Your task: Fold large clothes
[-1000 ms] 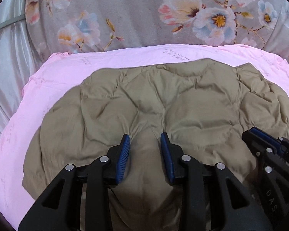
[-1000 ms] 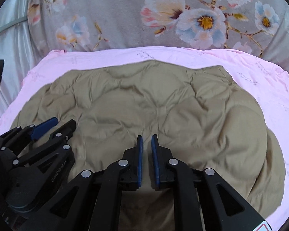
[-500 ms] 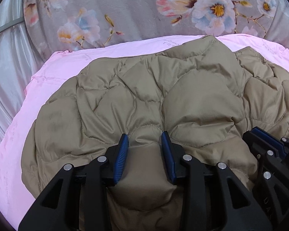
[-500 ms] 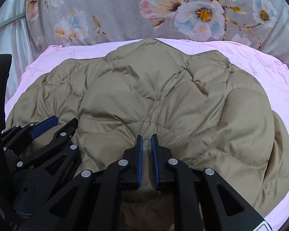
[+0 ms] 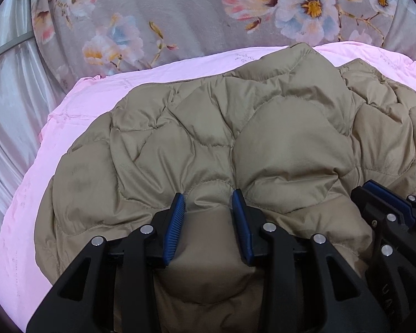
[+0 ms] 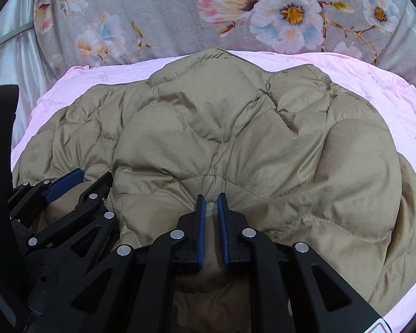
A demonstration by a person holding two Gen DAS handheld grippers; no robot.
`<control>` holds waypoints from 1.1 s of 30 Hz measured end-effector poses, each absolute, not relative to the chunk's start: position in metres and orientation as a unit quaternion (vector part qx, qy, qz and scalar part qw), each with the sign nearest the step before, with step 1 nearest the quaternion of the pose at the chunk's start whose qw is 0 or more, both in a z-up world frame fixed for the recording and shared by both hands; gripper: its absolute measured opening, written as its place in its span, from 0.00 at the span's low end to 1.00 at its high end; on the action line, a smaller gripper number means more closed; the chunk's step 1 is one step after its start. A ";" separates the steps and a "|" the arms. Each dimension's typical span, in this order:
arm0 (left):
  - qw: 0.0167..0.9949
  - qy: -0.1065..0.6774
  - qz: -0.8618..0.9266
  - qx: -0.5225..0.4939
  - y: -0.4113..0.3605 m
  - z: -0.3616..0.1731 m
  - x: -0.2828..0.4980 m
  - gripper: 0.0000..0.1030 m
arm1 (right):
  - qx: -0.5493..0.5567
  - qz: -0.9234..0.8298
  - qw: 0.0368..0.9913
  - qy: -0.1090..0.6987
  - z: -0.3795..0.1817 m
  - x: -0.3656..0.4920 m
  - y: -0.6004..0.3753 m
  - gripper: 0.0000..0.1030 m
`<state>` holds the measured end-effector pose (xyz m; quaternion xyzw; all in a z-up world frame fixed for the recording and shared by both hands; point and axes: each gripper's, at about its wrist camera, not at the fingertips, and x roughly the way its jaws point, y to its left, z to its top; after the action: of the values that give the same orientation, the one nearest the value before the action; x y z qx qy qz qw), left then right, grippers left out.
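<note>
A tan quilted puffer jacket (image 5: 235, 138) lies on a pink sheet (image 5: 77, 116). Its near edge is lifted and the padding bulges up toward the far side. My left gripper (image 5: 209, 198) is shut on a thick roll of the jacket's near edge, which fills the gap between its blue pads. My right gripper (image 6: 211, 200) is shut on a thinner fold of the same edge. The right gripper (image 5: 385, 197) shows at the lower right of the left wrist view, the left gripper (image 6: 66, 180) at the lower left of the right wrist view. The two stand side by side.
A grey blanket with a flower print (image 5: 208, 14) lies behind the pink sheet (image 6: 374, 88). A pale shiny curtain (image 5: 8, 88) hangs at the left. Bare pink sheet runs along the left, far and right sides of the jacket (image 6: 235, 138).
The jacket lay flat a second ago. Both grippers have raised its near edge, so the padding now humps up and its peak reaches further toward the flower blanket.
</note>
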<state>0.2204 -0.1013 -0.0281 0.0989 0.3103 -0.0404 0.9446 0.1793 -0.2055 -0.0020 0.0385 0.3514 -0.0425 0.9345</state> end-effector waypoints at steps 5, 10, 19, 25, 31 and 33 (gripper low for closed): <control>0.946 0.313 -0.086 0.003 -0.060 -0.016 0.201 0.38 | 0.044 -0.044 0.937 0.344 0.005 0.170 -0.207 0.12; 0.943 0.314 -0.060 -0.092 0.016 -0.008 0.168 0.72 | 0.092 -0.013 0.942 0.324 0.025 0.144 -0.207 0.12; 0.865 0.401 -0.048 -0.298 0.127 -0.071 0.191 0.75 | 0.092 0.011 0.931 0.354 0.010 0.157 -0.180 0.15; 0.867 0.400 -0.088 -0.285 0.102 -0.070 0.215 0.84 | 0.082 0.004 0.933 0.350 -0.002 0.159 -0.179 0.15; 0.882 0.377 -0.120 -0.258 0.093 -0.036 0.208 0.20 | 0.085 -0.014 0.928 0.363 0.013 0.161 -0.182 0.12; 0.884 0.359 -0.154 -0.256 0.106 -0.016 0.192 0.16 | 0.105 -0.018 0.929 0.354 0.021 0.156 -0.188 0.12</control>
<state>0.1924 0.1060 -0.0156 -0.2564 0.3587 -0.1539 0.8842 0.1559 -0.1884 0.0213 0.1053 0.3544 -0.0178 0.9290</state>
